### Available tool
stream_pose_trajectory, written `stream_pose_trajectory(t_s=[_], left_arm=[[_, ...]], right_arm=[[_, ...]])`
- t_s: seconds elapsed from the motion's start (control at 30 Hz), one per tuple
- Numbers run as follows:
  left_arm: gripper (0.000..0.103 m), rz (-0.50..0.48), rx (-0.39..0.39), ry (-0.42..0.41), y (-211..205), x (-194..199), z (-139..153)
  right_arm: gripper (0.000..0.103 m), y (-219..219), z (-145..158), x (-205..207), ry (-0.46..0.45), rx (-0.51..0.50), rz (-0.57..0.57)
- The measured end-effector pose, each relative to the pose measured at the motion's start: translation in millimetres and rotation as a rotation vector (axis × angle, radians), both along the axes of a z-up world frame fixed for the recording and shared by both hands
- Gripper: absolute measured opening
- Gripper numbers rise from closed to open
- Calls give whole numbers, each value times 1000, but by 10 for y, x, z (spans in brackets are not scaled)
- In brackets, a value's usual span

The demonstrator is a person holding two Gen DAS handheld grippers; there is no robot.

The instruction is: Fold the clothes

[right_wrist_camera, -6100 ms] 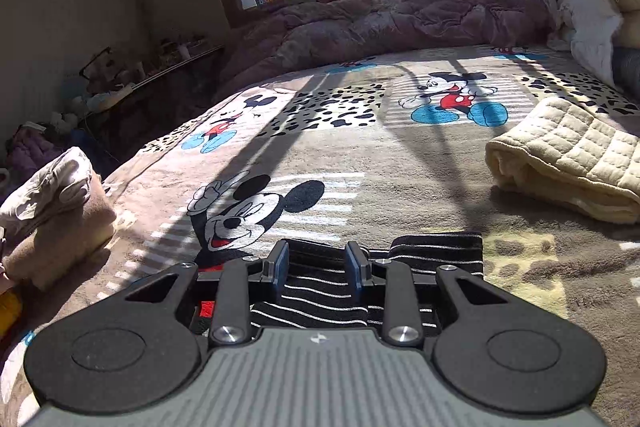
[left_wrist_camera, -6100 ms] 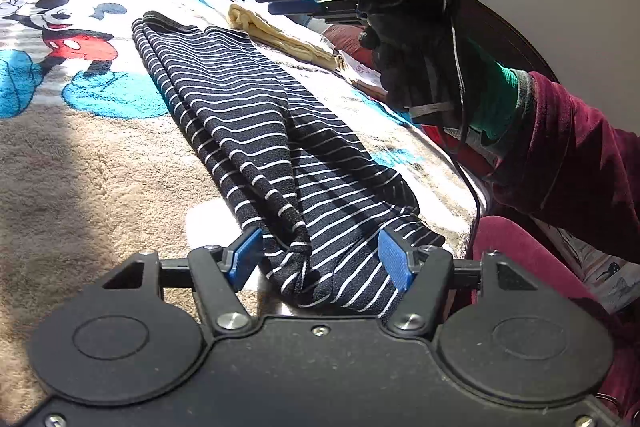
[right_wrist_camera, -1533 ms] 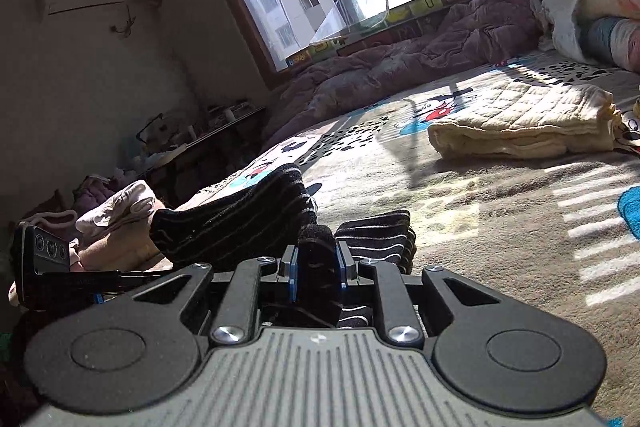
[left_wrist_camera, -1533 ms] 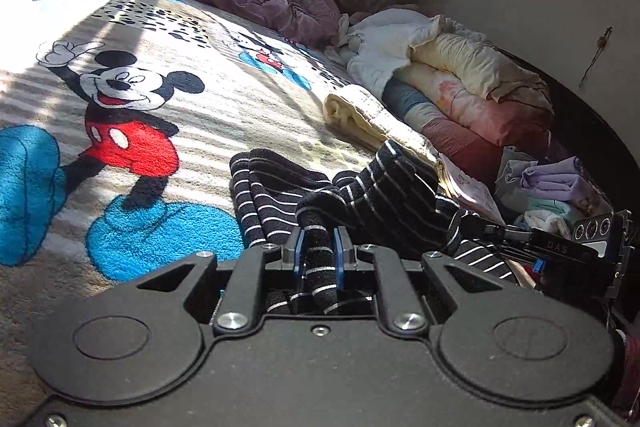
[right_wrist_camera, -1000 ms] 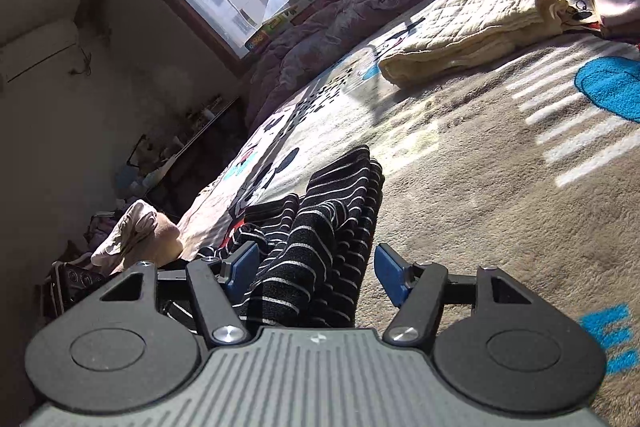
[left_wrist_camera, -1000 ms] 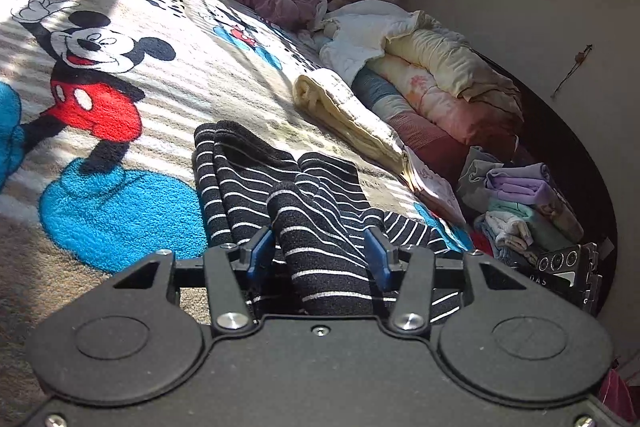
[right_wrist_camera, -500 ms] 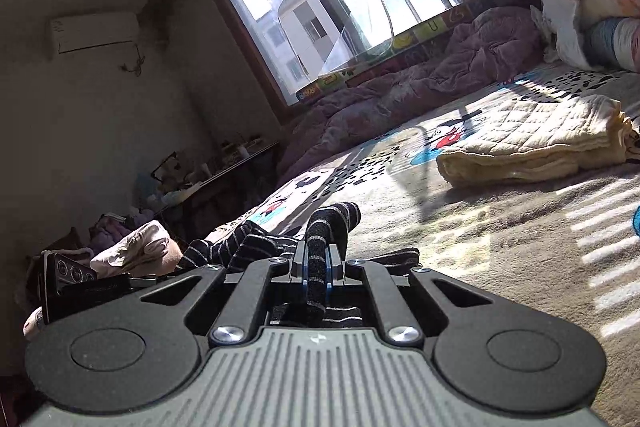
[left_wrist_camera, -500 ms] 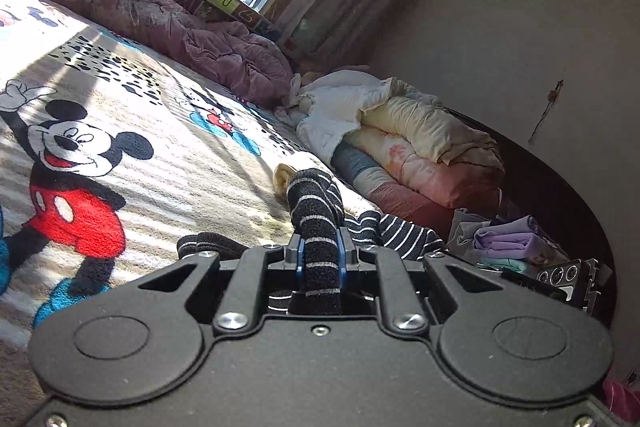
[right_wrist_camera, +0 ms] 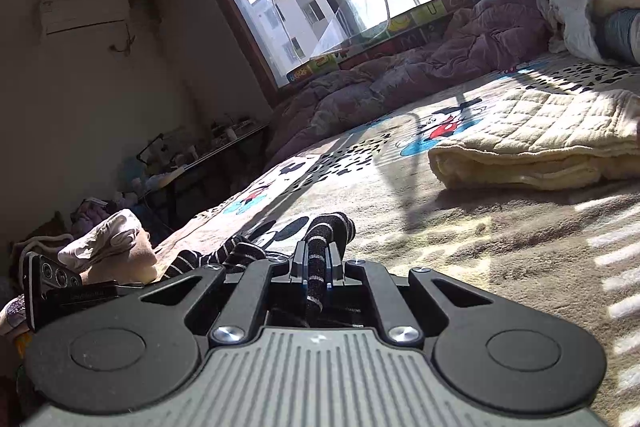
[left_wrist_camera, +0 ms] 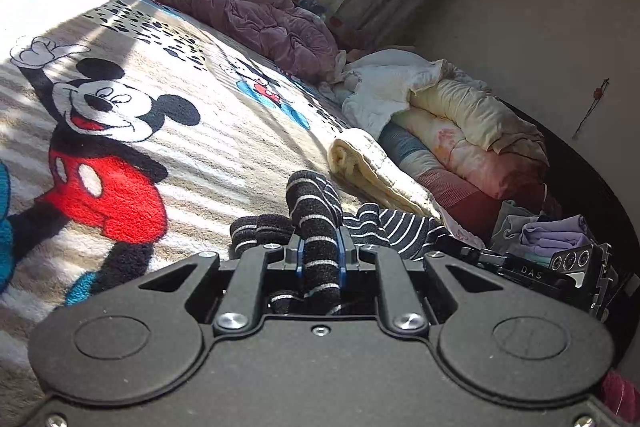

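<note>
Garment: a black striped garment (left_wrist_camera: 320, 223) with thin white stripes, thick knit, bunched into rolls and folds rather than lying flat
Garment position: low over the Mickey Mouse blanket (left_wrist_camera: 132, 131), with rolled folds just left of the left gripper's fingers and a striped stretch running off to the right toward the other tool
Left gripper (left_wrist_camera: 319, 259): clenched on a thick fold of the striped cloth; the fold fills the gap between the blue pads and sticks up past the fingertips, curling over
Right gripper (right_wrist_camera: 317, 265): clenched on a narrower fold of the same cloth, which rises between the fingers and bends away to the right beyond the tips
Cloth between the tools: in the right wrist view a striped band leads left from the jaws toward the left gripper's body at the frame edge
Cloth behind the jaws: in both views the pinched fold passes back between the fingers into the gripper body
Cream quilted blanket (right_wrist_camera: 540, 143): folded, lying on the bed well beyond the garment, apart from it
Bedding pile (left_wrist_camera: 452, 123): white, cream and pink bedding stacked at the bed's far right
Purple quilt (right_wrist_camera: 420, 75): crumpled along the window side
Light: strong sun stripes across the bed
</note>
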State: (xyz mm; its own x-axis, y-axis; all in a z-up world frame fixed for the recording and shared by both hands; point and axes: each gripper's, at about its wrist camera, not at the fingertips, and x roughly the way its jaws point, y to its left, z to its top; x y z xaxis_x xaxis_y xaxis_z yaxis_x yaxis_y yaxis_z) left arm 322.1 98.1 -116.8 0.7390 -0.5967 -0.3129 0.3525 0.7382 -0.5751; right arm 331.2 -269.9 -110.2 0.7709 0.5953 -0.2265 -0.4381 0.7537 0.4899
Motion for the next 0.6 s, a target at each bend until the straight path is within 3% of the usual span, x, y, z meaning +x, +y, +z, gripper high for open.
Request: stream_pose_trajectory(t_s=[0.13,0.2,0.27,0.3,0.37,0.5,0.6], left_arm=[[16,6,31,26,-34,11,-16],[36,28,20,7,12,-46,29],[42,57,21,-26,55,-127,111],[42,75,26,-50,74,-180,171],[42,70,65,-116,58,-311,333],[42,-104,135,-233,-130,-590,550],[42,-196,243,-245,-338,-679,504]], right_arm=[[9,81,-154,76,64,-51,-21],[11,71,-151,58,66,-48,-24],[21,23,-126,19,78,-30,-51],[32,-10,-101,-17,73,-22,-73],[34,-64,-17,-131,35,-26,-117],[33,0,227,-490,-108,-87,-65],[33,200,290,-776,-185,-174,56]])
